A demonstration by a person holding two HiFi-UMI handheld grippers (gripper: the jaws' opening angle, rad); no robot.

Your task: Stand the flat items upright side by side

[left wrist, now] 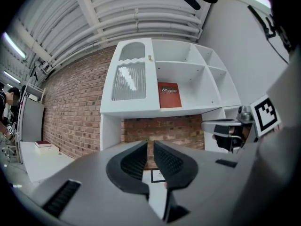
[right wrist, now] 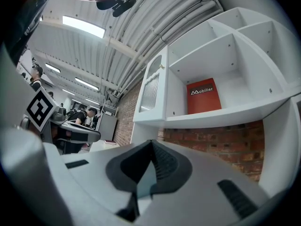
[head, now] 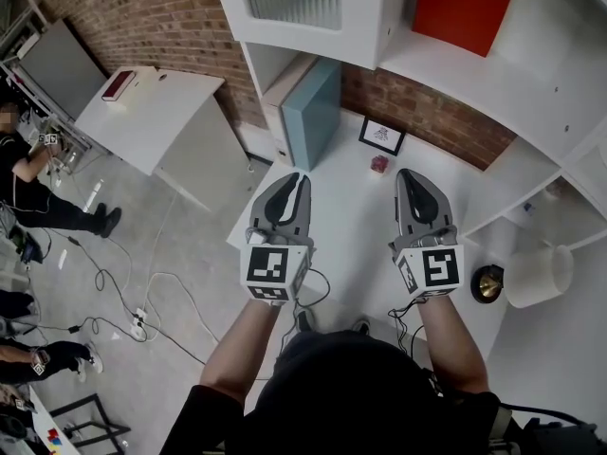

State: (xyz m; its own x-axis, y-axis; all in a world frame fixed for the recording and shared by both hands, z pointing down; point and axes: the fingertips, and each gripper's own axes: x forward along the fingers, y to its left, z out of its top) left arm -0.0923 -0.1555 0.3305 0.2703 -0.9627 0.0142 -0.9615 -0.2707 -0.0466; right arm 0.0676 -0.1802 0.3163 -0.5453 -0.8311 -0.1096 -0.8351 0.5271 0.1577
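Rough red brick wall (head: 142, 17) backs smooth matt-white shelving (head: 365, 27), a glossy red book (head: 463, 6) at 1 o'clock.

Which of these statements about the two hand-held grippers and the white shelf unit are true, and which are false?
1. The left gripper and the right gripper are both shut and hold nothing. True.
2. The red book lies flat on the desk. False: it stands in an upper shelf compartment.
3. The teal flat item stands upright beside a beige flat item. True.
4. The small framed picture is between the left gripper's jaws. False: it sits at the back of the desk, near the brick wall.
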